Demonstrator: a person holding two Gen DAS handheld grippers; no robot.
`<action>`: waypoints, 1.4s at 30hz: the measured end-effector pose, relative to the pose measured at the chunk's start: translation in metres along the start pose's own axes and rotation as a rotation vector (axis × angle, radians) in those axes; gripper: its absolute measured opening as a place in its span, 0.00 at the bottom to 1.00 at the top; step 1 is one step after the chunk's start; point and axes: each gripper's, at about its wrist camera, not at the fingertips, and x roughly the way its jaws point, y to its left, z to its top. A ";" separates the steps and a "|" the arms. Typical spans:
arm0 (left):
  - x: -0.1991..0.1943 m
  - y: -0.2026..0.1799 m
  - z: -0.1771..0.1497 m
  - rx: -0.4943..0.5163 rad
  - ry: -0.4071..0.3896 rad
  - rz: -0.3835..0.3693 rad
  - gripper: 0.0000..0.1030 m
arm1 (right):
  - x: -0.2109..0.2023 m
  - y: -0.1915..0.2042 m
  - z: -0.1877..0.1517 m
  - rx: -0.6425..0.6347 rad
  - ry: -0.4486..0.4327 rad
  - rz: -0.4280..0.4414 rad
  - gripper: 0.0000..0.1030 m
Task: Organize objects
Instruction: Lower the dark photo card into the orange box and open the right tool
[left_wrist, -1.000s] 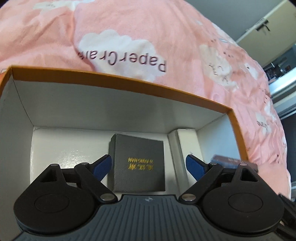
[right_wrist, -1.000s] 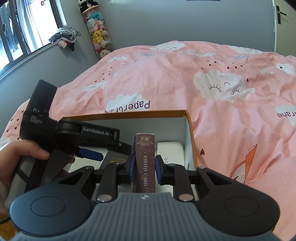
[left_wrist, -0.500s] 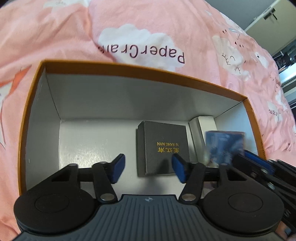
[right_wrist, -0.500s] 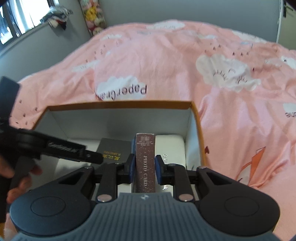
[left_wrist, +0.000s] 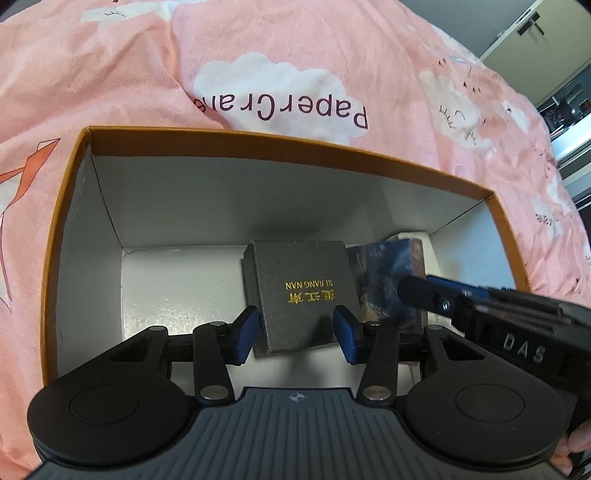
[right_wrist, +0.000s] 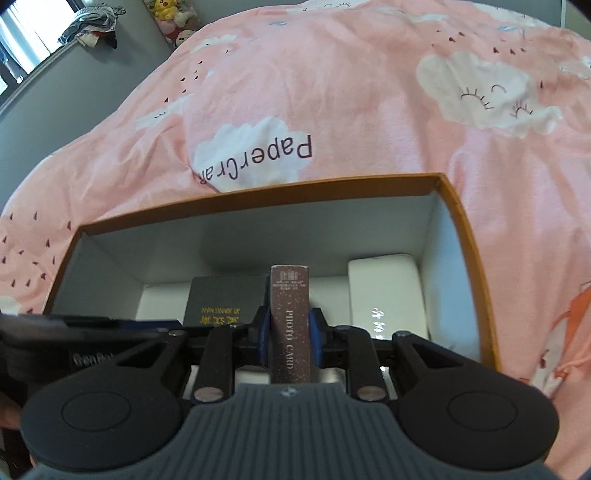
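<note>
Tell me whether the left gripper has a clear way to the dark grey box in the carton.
Probably yes. The left gripper, its jaws closing, hangs just above the dark grey box with nothing between. The right gripper, holding the photo card box, stays off to the side.

Soft daylight, window upper left — shadowed box interior, fisheye-bent edges

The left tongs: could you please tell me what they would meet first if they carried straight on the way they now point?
Most likely the dark grey box lying in the orange-rimmed carton. The left tongs are closing astride its near end without touching it yet; depth is uncertain.
</note>
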 end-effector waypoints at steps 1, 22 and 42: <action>0.001 0.000 0.000 0.001 0.001 0.008 0.52 | 0.002 -0.001 0.002 0.004 0.006 0.007 0.23; 0.004 0.001 -0.002 0.009 0.020 0.016 0.44 | 0.001 0.020 -0.022 -0.560 0.146 -0.067 0.44; 0.008 -0.008 0.002 -0.032 -0.018 0.052 0.42 | 0.027 0.024 -0.021 -0.644 0.155 -0.143 0.21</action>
